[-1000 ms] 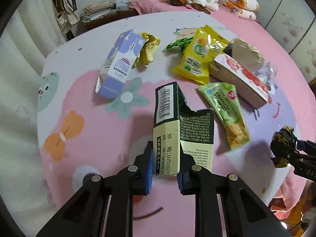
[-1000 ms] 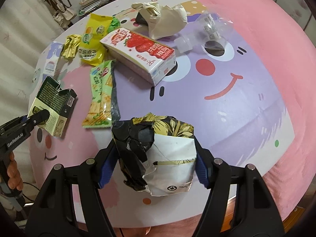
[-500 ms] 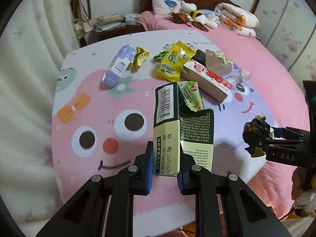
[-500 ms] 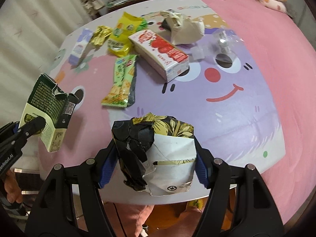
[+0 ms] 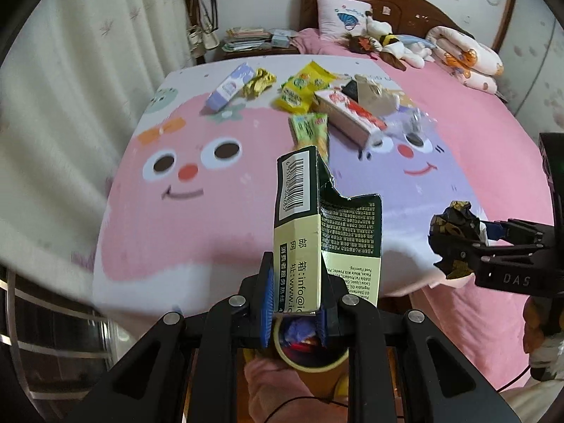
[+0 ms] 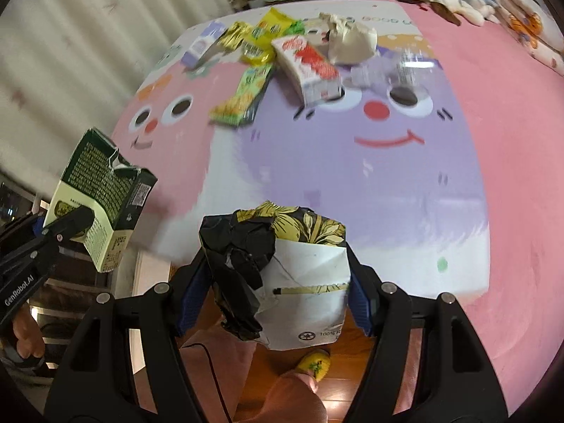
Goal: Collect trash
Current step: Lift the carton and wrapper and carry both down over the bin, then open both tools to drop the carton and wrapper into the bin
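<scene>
1. Presently the left gripper (image 5: pixel 294 312) pinches a torn dark-green carton (image 5: pixel 319 232) (barcode side up) beyond the table (image 5: pixel 148 225) edge.
2. Right gripper (image 6: pixel 273 303) clamps a crumpled floral paper bag (image 6: pixel 303 275) above the wooden floor (image 6: pixel 268 370).

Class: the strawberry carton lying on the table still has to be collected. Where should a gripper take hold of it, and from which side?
Grip the strawberry carton across its long flat sides near the middle, coming down from above. It lies flat and narrow, so the jaws likely span its width; crumpled paper crowds its far end.
</scene>
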`<state>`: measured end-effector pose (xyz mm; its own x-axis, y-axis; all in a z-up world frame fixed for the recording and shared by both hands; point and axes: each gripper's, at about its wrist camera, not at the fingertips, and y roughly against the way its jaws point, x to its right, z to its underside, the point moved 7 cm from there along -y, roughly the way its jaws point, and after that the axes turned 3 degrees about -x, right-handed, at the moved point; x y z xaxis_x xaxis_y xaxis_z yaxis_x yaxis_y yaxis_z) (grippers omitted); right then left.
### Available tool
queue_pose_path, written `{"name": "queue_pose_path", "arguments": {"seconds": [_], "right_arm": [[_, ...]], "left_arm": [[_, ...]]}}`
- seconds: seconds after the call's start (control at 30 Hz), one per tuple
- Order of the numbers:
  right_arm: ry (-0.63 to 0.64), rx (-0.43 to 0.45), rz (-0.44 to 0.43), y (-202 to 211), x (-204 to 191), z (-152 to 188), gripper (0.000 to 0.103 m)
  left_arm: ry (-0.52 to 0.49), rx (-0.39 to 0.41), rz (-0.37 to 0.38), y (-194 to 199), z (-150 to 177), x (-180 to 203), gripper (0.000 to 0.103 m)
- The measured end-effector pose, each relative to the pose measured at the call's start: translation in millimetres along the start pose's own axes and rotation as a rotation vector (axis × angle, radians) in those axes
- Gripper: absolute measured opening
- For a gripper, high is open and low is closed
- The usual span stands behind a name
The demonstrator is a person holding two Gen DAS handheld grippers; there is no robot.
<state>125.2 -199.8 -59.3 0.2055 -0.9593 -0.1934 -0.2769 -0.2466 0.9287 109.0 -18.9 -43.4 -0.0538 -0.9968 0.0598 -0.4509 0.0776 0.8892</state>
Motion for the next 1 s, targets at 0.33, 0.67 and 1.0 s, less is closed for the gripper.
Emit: {"name": "queue_pose_path", "arguments": {"seconds": [0.33, 0.67, 1.0], "right_arm": [[-0.023, -0.119, -0.078, -24, 11, 99, 0.065], [-0.132, -0.268, -0.045, -124, 12, 184, 0.065], [-0.291, -0.302, 0.012, -246, 44, 223, 0.066]], "left_arm": [[-0.034, -0.152, -0.036, -25, 93, 39, 0.019], [-0.067, -0.287, 0.010, -123, 168, 45, 0.019], [-0.122, -0.331, 0.058, -250, 211, 46, 0.019]]}}
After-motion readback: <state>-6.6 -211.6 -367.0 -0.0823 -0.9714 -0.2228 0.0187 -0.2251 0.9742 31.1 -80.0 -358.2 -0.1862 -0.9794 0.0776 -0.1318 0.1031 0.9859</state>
